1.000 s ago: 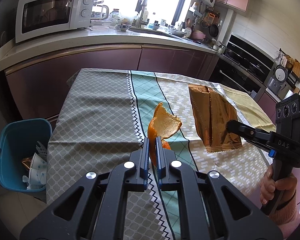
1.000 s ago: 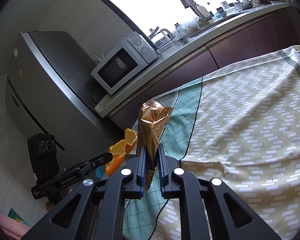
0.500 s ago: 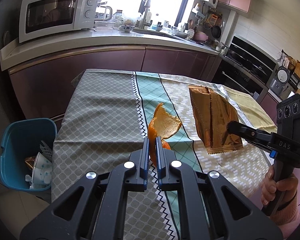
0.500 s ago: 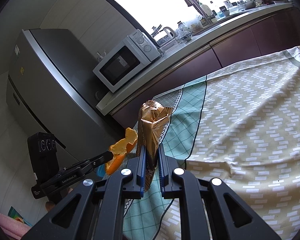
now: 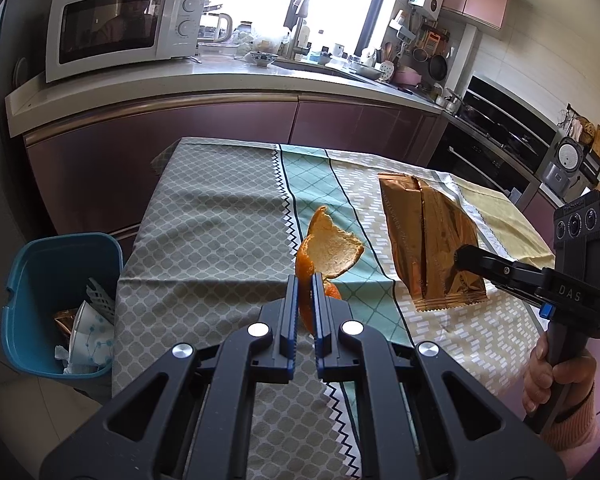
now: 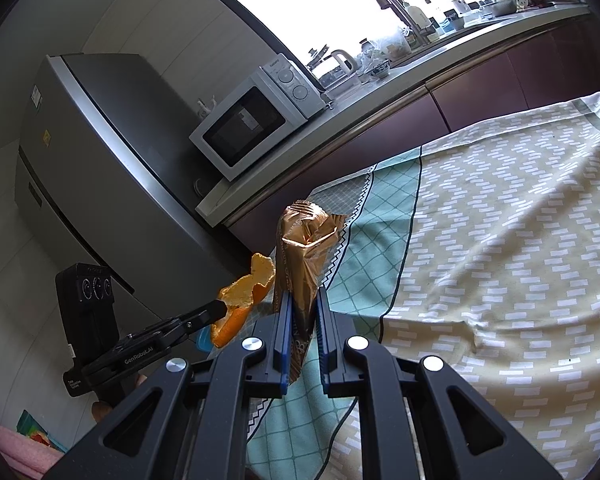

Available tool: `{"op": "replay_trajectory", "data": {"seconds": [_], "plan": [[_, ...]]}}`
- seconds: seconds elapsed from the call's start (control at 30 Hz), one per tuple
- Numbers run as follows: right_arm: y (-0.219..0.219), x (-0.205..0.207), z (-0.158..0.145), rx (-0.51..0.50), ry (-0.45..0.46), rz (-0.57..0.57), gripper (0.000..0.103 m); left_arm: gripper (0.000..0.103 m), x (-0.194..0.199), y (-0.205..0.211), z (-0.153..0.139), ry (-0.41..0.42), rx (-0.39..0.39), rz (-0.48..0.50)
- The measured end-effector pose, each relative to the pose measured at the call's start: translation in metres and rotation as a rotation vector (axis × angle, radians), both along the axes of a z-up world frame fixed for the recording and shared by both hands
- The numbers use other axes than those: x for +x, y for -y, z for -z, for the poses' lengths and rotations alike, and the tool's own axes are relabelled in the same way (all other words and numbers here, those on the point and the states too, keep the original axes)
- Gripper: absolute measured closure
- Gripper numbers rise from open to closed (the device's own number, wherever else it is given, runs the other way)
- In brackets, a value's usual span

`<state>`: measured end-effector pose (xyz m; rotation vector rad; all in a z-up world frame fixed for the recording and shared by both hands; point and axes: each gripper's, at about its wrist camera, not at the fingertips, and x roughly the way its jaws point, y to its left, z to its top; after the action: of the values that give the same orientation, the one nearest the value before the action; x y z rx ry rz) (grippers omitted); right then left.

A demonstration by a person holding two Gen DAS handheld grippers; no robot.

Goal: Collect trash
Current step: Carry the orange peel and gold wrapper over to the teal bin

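Pinching an orange peel [image 5: 327, 249], the left gripper [image 5: 306, 292] has its blue-padded fingers [image 5: 291, 312] drawn narrow on the peel's lower strip, and the pale inner side of the peel curls up and to the right above the fingertips. The peel is lifted off the table [image 5: 204, 248], over the seam where the grey panel of the cloth meets the teal one. To the right in the left wrist view, the right gripper [image 5: 462, 258] reaches in from the side, a hand [image 5: 548, 376] wrapped around its handle, and its fingers are clamped on a copper foil wrapper [image 5: 428, 240] held up above the beige part of the cloth. From the right wrist view the wrapper [image 6: 306, 264] stands upright between narrow pads [image 6: 283, 336], its crumpled top flaring above them, with the peel [image 6: 242, 300] just to its left at the tip of the other gripper [image 6: 220, 309]. A teal bin [image 5: 56, 304] stands on the floor at the table's left edge, below both held pieces, with white paper and a bit of foil inside it. A microwave [image 5: 120, 28] sits on the far counter [image 5: 228, 88], and a fridge [image 6: 100, 184] stands at its left end.
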<state>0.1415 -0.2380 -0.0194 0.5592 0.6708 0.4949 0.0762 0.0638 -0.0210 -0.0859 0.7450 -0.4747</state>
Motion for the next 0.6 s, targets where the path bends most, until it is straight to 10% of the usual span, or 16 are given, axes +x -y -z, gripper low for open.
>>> {"op": "replay_trajectory", "data": {"seconds": [0.6], "plan": [[-0.011, 0.005, 0.001, 0.004, 0.0, -0.024, 0.093, 0.096, -0.002, -0.014, 0.001, 0.002, -0.001, -0.03]]}}
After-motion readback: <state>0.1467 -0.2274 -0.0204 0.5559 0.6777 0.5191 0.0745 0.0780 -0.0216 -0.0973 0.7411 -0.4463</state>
